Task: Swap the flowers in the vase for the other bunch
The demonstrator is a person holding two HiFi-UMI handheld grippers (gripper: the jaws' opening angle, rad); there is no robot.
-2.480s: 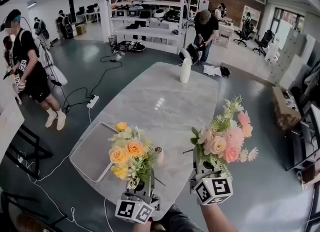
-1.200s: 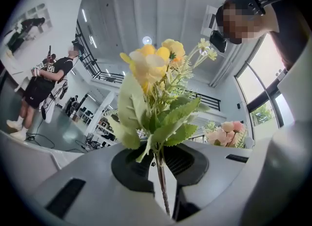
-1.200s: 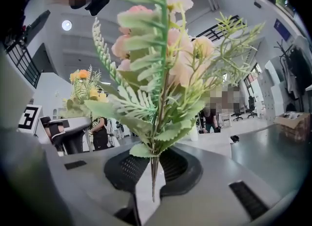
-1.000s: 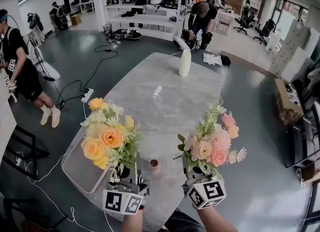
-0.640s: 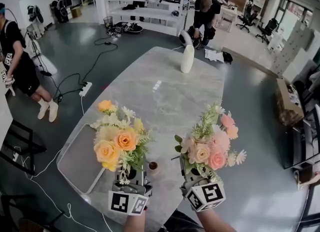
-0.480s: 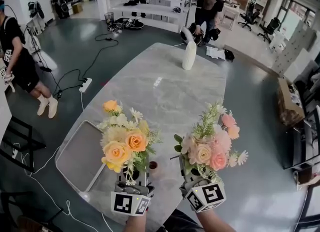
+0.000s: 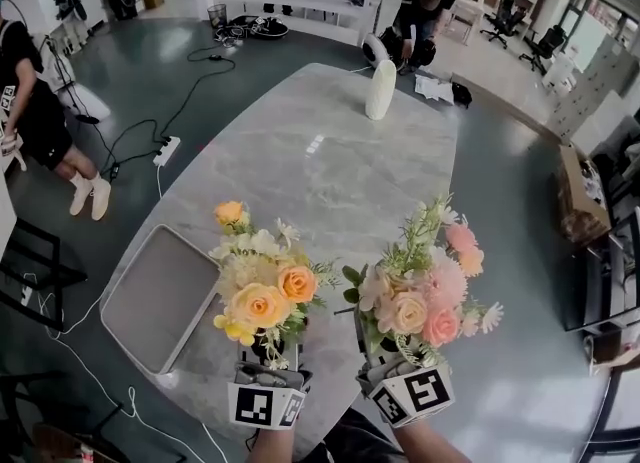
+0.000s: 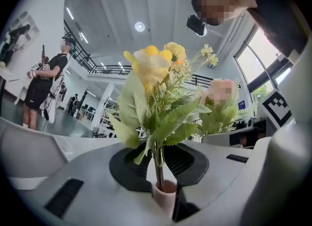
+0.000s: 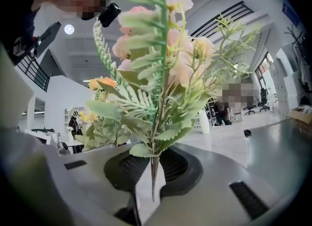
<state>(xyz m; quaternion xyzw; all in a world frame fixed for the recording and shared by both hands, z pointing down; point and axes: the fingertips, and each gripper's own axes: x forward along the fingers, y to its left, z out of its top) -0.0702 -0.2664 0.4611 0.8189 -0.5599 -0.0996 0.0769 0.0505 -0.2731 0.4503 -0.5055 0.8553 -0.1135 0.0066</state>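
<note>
My left gripper [image 7: 267, 376] is shut on the stem of the yellow and orange bunch [image 7: 258, 289], held upright low over the near end of the marble table [image 7: 330, 181]. In the left gripper view the stem [image 8: 157, 164] runs down between the pads into the mouth of a small pink vase [image 8: 165, 198]. The flowers hide that vase in the head view. My right gripper [image 7: 395, 366] is shut on the pink bunch [image 7: 425, 286], upright to the right of the other. Its stem tip [image 9: 152, 191] hangs free below the pads.
A grey tray [image 7: 160, 296] lies on the table's near left corner. A tall white vase [image 7: 380, 89] stands at the far end. A person [image 7: 30, 121] stands on the floor at the left, another [image 7: 420, 16] bends beyond the table. Cables lie on the floor.
My left gripper has carried the yellow bunch down and to the right, over the small vase, which the flowers now cover in the head view. The right gripper has stayed put.
</note>
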